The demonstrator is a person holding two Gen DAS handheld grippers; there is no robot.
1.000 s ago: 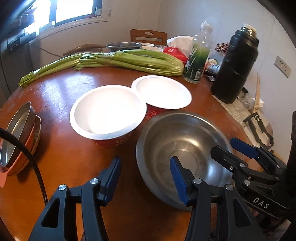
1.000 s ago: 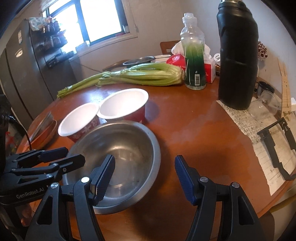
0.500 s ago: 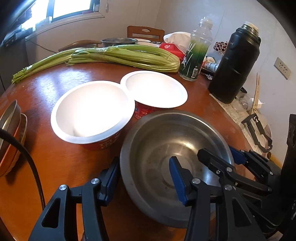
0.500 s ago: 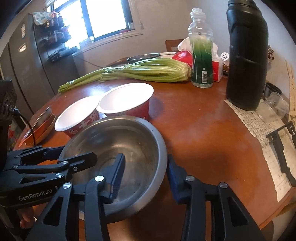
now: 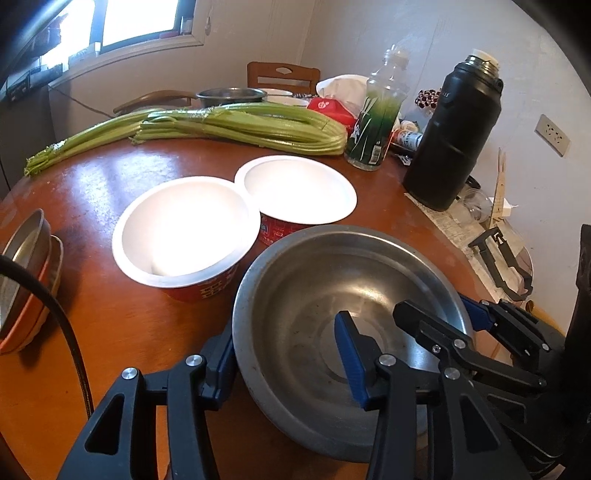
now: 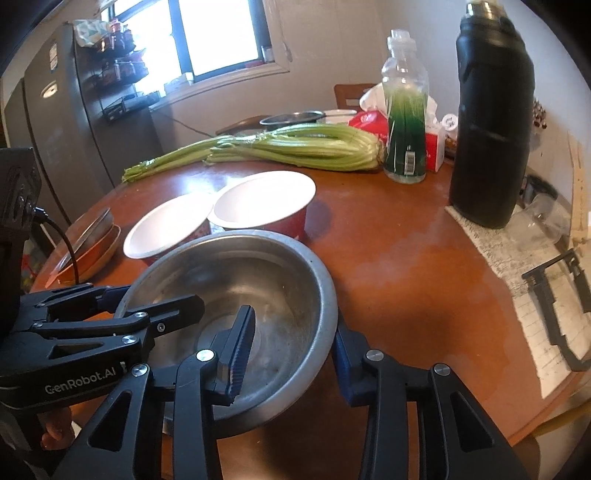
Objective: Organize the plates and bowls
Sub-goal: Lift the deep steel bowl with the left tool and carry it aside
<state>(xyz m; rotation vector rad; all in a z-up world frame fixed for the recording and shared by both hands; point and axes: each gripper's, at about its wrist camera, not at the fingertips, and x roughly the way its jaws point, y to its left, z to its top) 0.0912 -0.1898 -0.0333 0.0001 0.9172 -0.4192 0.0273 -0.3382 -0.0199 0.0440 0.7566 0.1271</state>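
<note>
While gripped, steel bowl (image 5: 332,280) rim between left claw (image 5: 284,354), right claw (image 6: 291,343)

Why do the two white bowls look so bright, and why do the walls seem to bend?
Left wrist view: window light washes out the white bowls, hiding their inner detail, and glares on the table. Right wrist view: the window is blown out; the fisheye lens bows the fridge and darkens the corners.

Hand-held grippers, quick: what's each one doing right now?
Left hand-held gripper: closed on the steel bowl rim.
Right hand-held gripper: closed on the same bowl's opposite rim.
</note>
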